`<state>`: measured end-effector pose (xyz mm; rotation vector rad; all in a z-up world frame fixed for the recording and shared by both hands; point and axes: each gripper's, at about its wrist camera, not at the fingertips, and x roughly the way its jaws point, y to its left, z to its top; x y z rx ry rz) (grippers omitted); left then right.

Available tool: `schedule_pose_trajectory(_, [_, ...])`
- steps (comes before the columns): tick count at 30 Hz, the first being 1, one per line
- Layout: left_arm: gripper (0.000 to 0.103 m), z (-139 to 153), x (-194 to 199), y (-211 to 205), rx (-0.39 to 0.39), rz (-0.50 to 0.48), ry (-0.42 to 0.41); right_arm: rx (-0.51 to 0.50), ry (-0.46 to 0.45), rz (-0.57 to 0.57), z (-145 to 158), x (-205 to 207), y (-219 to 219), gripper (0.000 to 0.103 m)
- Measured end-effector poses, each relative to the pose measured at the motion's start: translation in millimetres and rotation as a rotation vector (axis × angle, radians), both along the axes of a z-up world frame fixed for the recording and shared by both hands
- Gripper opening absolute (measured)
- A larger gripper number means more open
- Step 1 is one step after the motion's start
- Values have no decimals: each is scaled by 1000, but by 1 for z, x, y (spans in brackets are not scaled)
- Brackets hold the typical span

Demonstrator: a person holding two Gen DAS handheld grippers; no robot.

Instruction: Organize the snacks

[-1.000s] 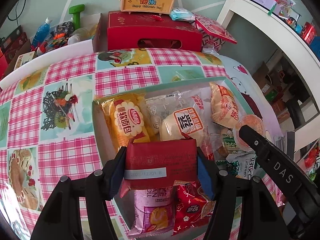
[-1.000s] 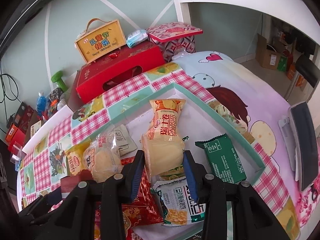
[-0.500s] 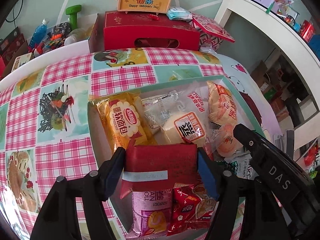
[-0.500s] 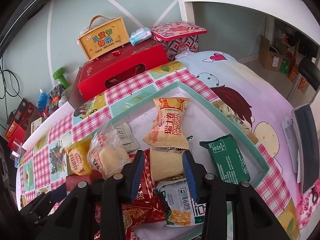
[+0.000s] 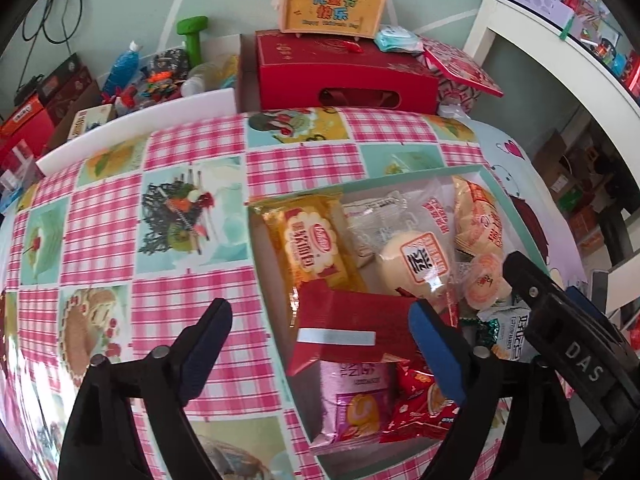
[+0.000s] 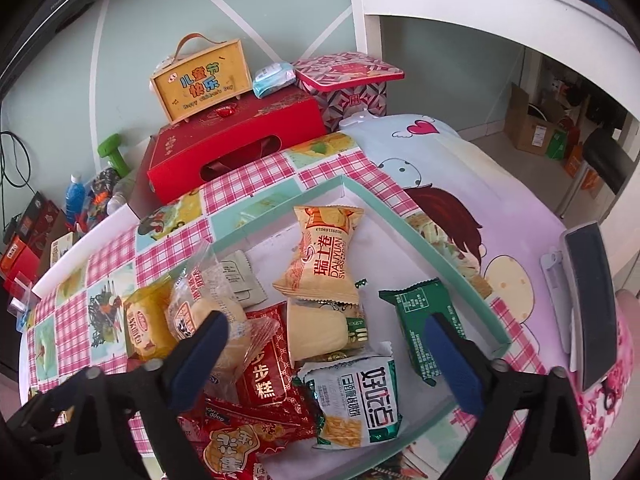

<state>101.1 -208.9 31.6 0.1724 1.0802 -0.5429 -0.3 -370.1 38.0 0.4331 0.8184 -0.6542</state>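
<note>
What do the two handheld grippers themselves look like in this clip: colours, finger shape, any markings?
Both are alike: black plastic frames with round screw heads at the joints and two tapering fingers faced with blue pads. That goes for the left gripper and the right gripper. In the left wrist view, the right gripper's black body carries white "DAS" lettering. No cables, sleeves or hands show.

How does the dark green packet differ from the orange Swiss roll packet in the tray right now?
The dark green packet is flat and rectangular; the orange Swiss roll packet is puffy with crimped, flared ends. The green one shows small white print, seemingly its back; the orange one shows its front with large characters. The green one lies apart near the tray wall; the orange one overlaps a pale cake packet. Both lie sealed inside the tray.
</note>
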Motion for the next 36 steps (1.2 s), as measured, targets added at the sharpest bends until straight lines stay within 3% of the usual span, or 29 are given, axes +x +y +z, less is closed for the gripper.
schedule_pose_trajectory(6, [93, 4, 3, 23, 6, 84, 0, -32, 22, 21, 6, -5, 11, 103])
schedule_pose_trajectory(11, [93, 2, 7, 48, 96, 158, -46, -61, 34, 72, 9, -10, 32, 103])
schedule_pose_trajectory(15, [93, -4, 2, 74, 131, 181, -38, -81, 31, 124, 12, -12, 55, 103])
schedule_pose_trajectory(27, [93, -17, -27, 133, 91, 311, 18, -98, 57, 261, -17, -35, 116, 103])
schedule_pose_trajectory(36, [93, -29, -60, 145, 122, 300, 13, -92, 81, 271, -25, -56, 128, 103])
